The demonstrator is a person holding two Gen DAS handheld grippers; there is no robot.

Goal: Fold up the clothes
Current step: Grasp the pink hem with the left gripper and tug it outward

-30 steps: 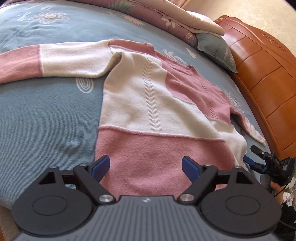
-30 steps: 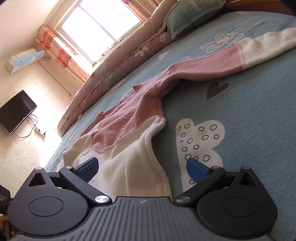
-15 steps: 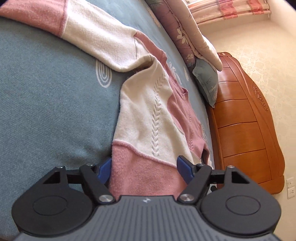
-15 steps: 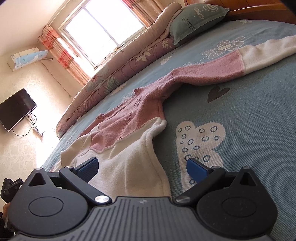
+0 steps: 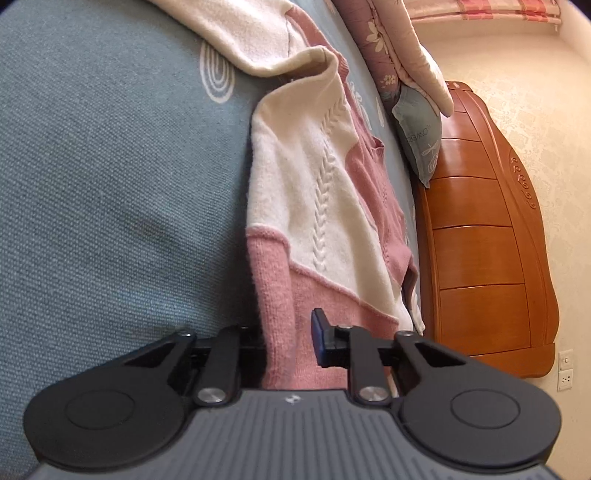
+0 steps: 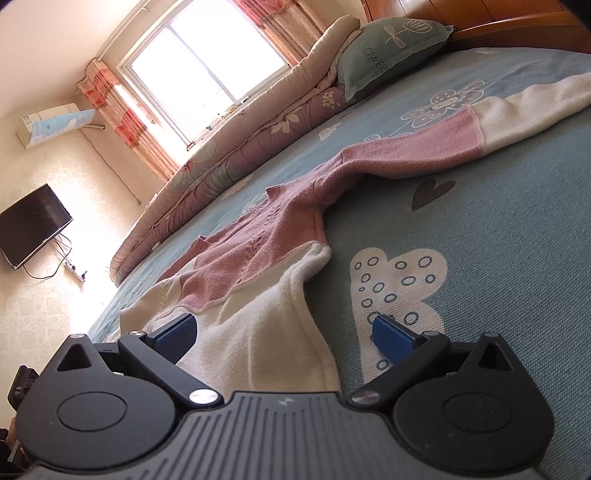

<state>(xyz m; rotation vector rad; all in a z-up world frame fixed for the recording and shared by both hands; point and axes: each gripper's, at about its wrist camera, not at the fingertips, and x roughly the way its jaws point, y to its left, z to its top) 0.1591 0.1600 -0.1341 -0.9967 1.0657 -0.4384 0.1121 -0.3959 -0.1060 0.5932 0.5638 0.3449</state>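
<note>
A pink and cream knitted sweater (image 5: 317, 184) lies spread on the blue bed sheet (image 5: 110, 184), with one sleeve (image 5: 240, 33) stretched away to the top left. My left gripper (image 5: 288, 336) is low at the sweater's pink hem, shut on a bunched fold of it. One blue pad (image 5: 317, 332) shows and the other is hidden behind the fabric. In the right wrist view the sweater (image 6: 258, 251) runs away from me, its far sleeve (image 6: 480, 125) reaching right. My right gripper (image 6: 284, 332) stands open astride the cream corner, pads apart.
A wooden headboard (image 5: 480, 240) stands beside the bed with a grey-green pillow (image 5: 421, 136) against it. A rolled floral quilt (image 6: 240, 155) lines the far side under the window. A television (image 6: 33, 225) hangs on the left wall. Bare sheet (image 6: 498, 240) lies right of the sweater.
My left gripper has dropped low to the sweater's pink hem and its fingers have drawn together on the fabric. The right gripper has barely moved and stays open.
</note>
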